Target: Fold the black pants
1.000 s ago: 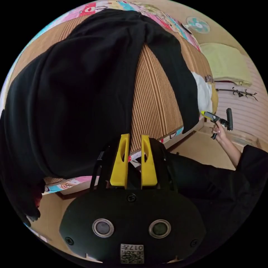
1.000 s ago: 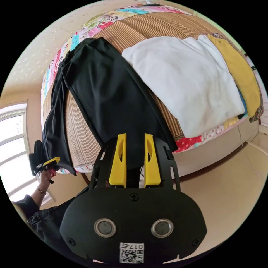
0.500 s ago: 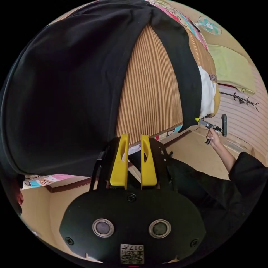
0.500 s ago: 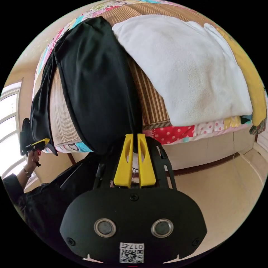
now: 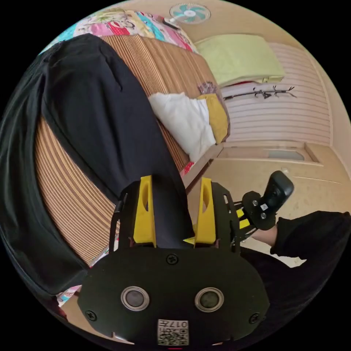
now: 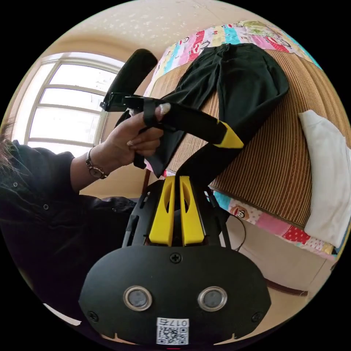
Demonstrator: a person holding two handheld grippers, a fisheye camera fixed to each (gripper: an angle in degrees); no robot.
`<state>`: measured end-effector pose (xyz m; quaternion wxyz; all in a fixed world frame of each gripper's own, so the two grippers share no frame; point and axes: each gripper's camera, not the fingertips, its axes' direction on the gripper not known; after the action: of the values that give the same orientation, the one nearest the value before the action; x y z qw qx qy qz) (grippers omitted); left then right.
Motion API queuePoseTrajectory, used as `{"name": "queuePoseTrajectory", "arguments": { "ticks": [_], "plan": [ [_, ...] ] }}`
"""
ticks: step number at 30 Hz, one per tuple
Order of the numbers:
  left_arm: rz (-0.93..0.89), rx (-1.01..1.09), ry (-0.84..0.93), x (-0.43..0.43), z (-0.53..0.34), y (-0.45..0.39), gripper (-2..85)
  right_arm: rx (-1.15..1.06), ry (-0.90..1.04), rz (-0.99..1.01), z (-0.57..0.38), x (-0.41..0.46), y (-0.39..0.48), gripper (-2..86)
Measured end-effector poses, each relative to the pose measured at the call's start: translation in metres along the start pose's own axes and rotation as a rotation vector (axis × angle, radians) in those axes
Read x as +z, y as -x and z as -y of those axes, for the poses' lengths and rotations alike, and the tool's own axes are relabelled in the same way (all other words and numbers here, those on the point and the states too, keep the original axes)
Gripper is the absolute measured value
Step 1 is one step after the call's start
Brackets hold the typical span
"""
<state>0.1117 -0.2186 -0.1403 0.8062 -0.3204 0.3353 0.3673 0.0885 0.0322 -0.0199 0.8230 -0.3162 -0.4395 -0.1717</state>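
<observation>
Where black pants drape: white towel beside.

The pants lie spread on the mat atop the bed, one leg hanging over its edge. Beside them on the mat sits a stack of folded clothes.

the left gripper has its yellow jaws spread wide apart, black cloth lying between them. the right gripper has its jaws pressed nearly together. a hand grips the left gripper's handle.
</observation>
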Motion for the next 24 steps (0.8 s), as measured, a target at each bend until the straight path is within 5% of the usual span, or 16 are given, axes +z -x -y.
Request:
{"name": "queuePoseTrajectory", "arguments": {
  "ticks": [2, 5, 11, 16, 20, 24],
  "plan": [
    [0.066, 0.001, 0.05, 0.015, -0.005, 0.006, 3.6, -0.052, 0.11, 0.034, -0.003, 0.008, -0.018, 4.2],
    [0.002, -0.06, -0.011, 0.012, -0.033, 0.027, 2.3, -0.028, 0.217, 0.121, -0.001, -0.011, -0.076, 6.7],
    [-0.163, -0.157, -0.222, -0.016, -0.104, 0.061, 1.6, 0.233, -0.19, 0.082, 0.122, -0.123, -0.215, 15.1],
    [-0.17, -0.192, -0.308, -0.016, -0.137, 0.055, 1.8, 0.432, -0.399, 0.16, 0.262, -0.115, -0.304, 17.6],
    [-0.157, -0.215, -0.368, -0.02, -0.154, 0.038, 1.9, 0.626, -0.376, -0.125, 0.344, -0.097, -0.33, 12.4],
    [-0.163, -0.243, -0.445, -0.046, -0.182, 0.03, 1.7, 0.527, -0.401, -0.599, 0.39, -0.097, -0.253, 3.7]
  ]
}}
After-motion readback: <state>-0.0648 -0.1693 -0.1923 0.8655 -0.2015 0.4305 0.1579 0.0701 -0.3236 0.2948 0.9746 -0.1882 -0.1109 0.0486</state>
